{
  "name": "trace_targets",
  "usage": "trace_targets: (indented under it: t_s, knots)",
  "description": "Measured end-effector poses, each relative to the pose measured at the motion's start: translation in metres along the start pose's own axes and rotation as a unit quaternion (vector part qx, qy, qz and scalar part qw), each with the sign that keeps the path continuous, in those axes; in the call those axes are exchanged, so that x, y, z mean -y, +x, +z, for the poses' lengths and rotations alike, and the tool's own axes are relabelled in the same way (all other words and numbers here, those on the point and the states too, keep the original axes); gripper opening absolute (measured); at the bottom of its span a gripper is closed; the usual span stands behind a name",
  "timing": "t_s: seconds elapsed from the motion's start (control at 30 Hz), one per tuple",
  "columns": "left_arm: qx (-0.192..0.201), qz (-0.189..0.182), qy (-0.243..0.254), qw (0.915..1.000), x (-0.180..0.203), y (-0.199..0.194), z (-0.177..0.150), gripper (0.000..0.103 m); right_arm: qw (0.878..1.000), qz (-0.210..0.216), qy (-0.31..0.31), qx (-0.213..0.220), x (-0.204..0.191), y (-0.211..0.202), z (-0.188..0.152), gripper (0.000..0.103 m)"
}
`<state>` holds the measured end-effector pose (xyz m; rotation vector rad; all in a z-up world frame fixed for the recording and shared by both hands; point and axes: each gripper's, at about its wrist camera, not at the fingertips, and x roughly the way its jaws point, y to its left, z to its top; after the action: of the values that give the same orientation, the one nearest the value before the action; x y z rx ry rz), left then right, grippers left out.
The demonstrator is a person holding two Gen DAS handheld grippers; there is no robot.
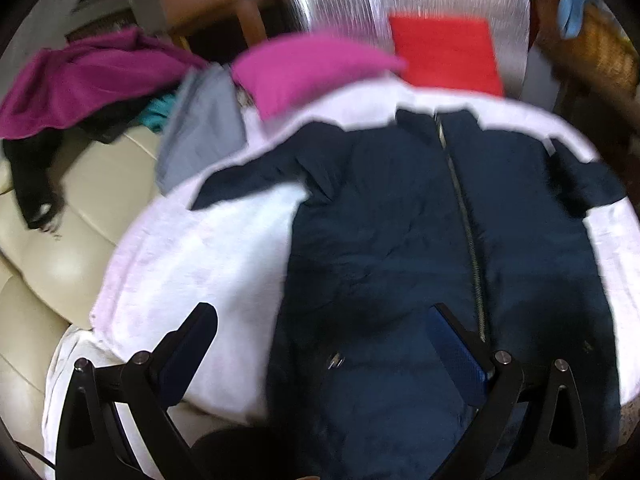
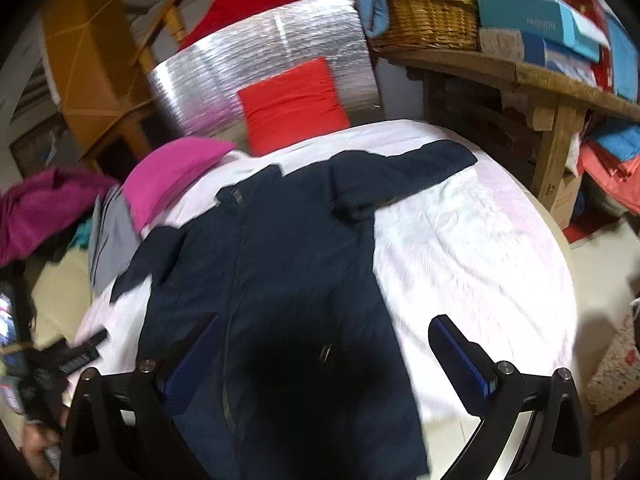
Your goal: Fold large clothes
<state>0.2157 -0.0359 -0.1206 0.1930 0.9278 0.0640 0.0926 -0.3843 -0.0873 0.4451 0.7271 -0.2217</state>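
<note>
A dark navy zip-up jacket (image 1: 400, 220) lies spread flat, front up, on a white sheet (image 1: 192, 264); its sleeves stretch out to both sides. It also shows in the right wrist view (image 2: 280, 248) on the same sheet (image 2: 460, 248). My left gripper (image 1: 320, 320) is open and empty, hovering above the jacket's lower left hem. My right gripper (image 2: 324, 332) is open and empty above the jacket's lower right hem. The left gripper's tip (image 2: 80, 354) shows at the left edge of the right wrist view.
A pink folded cloth (image 1: 304, 70), a grey garment (image 1: 200, 136) and a magenta garment (image 1: 88, 80) lie at the back left on a cream sofa (image 1: 60, 248). A red folded cloth (image 2: 292, 104) rests on silver foil (image 2: 260, 48). A wooden bench (image 2: 520, 76) with a wicker basket (image 2: 428, 20) stands to the right.
</note>
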Motion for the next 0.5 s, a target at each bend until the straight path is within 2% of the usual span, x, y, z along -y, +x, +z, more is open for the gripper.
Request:
trace_targets:
  t_s: [0.13, 0.17, 0.2, 0.3, 0.37, 0.47, 0.5]
  knots:
    - [-0.043, 0.008, 0.016, 0.9989, 0.039, 0.067, 0.027, 0.103, 0.998, 0.019, 0.051, -0.011, 0.04, 0.043, 0.037, 0.103]
    - [-0.05, 0.007, 0.015, 0.9986, 0.047, 0.079, 0.032, 0.103, 0.997, 0.025, 0.079, -0.007, 0.068, 0.074, 0.061, 0.103]
    - [-0.056, 0.006, 0.011, 0.9983, 0.056, 0.092, 0.038, 0.103, 0.997, 0.025, 0.079, -0.007, 0.068, 0.074, 0.061, 0.103]
    - [-0.063, -0.002, 0.008, 0.998, 0.083, 0.127, 0.056, 0.103, 0.991, 0.046, 0.124, -0.012, 0.105, 0.117, 0.091, 0.103]
    - [-0.07, -0.009, 0.009, 0.9975, 0.098, 0.146, 0.066, 0.103, 0.984, 0.066, 0.167, -0.019, 0.129, 0.15, 0.108, 0.103]
    - [-0.087, -0.024, 0.015, 0.9958, 0.115, 0.173, 0.075, 0.103, 0.963, 0.092, 0.25, -0.027, 0.172, 0.217, 0.137, 0.103]
    - [-0.095, -0.023, 0.017, 0.9951, 0.12, 0.183, 0.075, 0.103, 0.963, 0.092, 0.25, -0.027, 0.172, 0.217, 0.137, 0.101]
